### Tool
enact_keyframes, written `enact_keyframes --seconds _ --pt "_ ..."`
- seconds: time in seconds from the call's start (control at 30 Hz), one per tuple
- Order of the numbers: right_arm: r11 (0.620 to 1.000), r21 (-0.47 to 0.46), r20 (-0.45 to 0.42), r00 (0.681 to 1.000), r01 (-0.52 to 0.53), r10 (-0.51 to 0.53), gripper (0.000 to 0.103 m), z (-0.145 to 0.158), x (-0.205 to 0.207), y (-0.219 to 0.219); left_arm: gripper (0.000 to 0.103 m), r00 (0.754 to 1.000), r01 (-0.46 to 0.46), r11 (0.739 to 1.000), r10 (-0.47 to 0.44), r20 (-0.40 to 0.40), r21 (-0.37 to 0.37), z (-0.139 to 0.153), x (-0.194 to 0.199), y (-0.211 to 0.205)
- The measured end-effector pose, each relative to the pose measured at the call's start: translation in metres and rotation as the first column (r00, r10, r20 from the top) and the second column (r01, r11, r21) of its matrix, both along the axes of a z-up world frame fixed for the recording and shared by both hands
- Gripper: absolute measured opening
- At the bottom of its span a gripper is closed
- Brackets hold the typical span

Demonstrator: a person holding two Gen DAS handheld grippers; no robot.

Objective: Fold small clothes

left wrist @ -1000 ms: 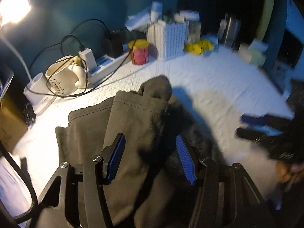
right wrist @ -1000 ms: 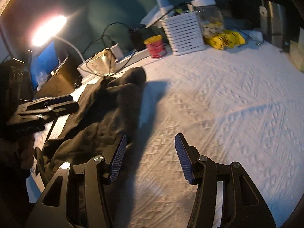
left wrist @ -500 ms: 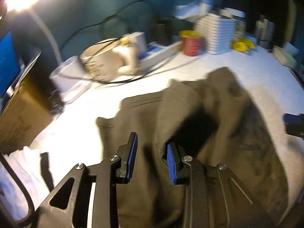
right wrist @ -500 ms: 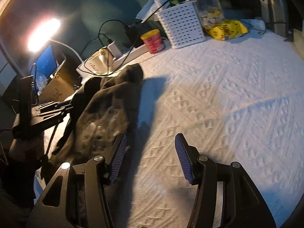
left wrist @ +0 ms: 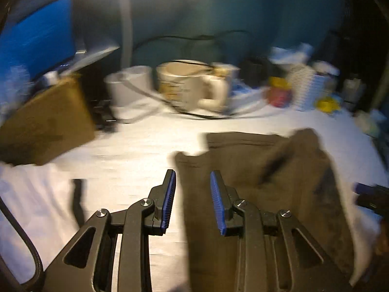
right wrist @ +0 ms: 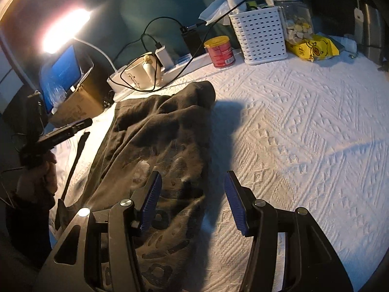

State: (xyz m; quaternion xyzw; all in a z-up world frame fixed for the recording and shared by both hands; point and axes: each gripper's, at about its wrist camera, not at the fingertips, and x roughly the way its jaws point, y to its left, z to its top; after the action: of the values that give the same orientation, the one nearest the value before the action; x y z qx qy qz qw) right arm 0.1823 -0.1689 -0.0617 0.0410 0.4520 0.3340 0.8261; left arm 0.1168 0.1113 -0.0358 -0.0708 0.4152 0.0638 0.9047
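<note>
A dark brown garment (right wrist: 158, 126) lies crumpled on the white textured bedspread (right wrist: 304, 121), with a faint print on its near part. In the left wrist view the same garment (left wrist: 267, 165) is blurred by motion. My left gripper (left wrist: 192, 177) hovers over the garment's left edge. Its jaws are opening, and the cloth edge shows in the gap between them with neither pad pressing on it. My right gripper (right wrist: 193, 177) stands wide open above the garment's right edge, nothing gripped. From the right wrist, the left gripper (right wrist: 65, 130) appears at the far left, held in a hand.
Along the back stand a cream mug (right wrist: 143, 73) draped in black cables, a power strip, a red can (right wrist: 220, 51), a white basket (right wrist: 260, 34), a jar and a yellow bag (right wrist: 313, 47). A cardboard box (left wrist: 46, 121), a blue screen and a bright lamp (right wrist: 63, 31) are at the left.
My left gripper swung left across the garment to its left edge and its jaws narrowed from wide. My right gripper shifted slightly left, over the garment's right edge, still wide.
</note>
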Motion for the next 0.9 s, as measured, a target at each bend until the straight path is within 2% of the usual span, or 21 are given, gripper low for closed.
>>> enact_keyframes --seconds 0.07,0.17,0.37,0.47,0.57,0.6,0.63,0.7,0.77,0.87,0.9 --pt "1.0 -0.003 0.007 1.0 0.001 0.0 0.056 0.003 -0.001 0.005 0.042 0.994 0.105 0.993 -0.106 -0.006 -0.053 -0.007 0.008 -0.012" --pt "1.0 -0.01 0.017 1.0 0.002 -0.002 0.056 0.006 -0.003 0.01 0.042 0.982 0.184 0.979 -0.187 -0.033 -0.087 -0.017 0.024 -0.022" --pt "0.999 -0.045 0.041 0.999 0.005 -0.004 0.056 0.009 -0.003 0.014 0.042 0.965 0.254 0.958 -0.26 -0.03 -0.13 -0.027 0.047 -0.023" --pt "0.998 -0.058 0.047 0.999 0.025 -0.022 0.056 0.01 0.004 0.011 0.042 0.973 0.225 0.967 -0.229 -0.023 -0.121 -0.026 0.05 -0.013" --pt "0.997 -0.065 0.053 0.998 0.041 -0.038 0.056 0.011 0.012 0.009 0.042 0.988 0.153 0.976 -0.156 -0.011 -0.156 -0.027 0.051 0.008" --pt "0.997 -0.067 0.054 0.998 0.044 -0.041 0.056 0.011 0.015 0.009 0.046 0.99 0.134 0.976 -0.138 -0.009 -0.174 -0.029 0.051 0.015" --pt "0.997 -0.069 0.055 0.998 0.045 -0.042 0.056 0.01 0.017 0.009 0.06 0.993 0.115 0.976 -0.118 -0.007 -0.187 -0.031 0.051 0.02" --pt "0.996 -0.077 0.055 0.998 0.045 -0.041 0.056 0.009 0.024 0.012 0.07 0.997 0.081 0.974 -0.081 0.006 -0.21 -0.034 0.052 0.028" --pt "0.995 -0.085 0.059 0.998 0.044 -0.039 0.056 0.008 0.034 0.015 0.07 0.996 0.089 0.967 -0.087 0.021 -0.239 -0.037 0.054 0.031" --pt "0.995 -0.088 0.067 0.997 0.047 -0.041 0.056 0.008 0.049 0.02 0.067 0.988 0.151 0.955 -0.152 0.013 -0.257 -0.045 0.062 0.026" --pt "0.995 -0.087 0.068 0.997 0.047 -0.041 0.056 0.008 0.053 0.022 0.05 0.983 0.181 0.953 -0.184 0.009 -0.244 -0.047 0.065 0.019"
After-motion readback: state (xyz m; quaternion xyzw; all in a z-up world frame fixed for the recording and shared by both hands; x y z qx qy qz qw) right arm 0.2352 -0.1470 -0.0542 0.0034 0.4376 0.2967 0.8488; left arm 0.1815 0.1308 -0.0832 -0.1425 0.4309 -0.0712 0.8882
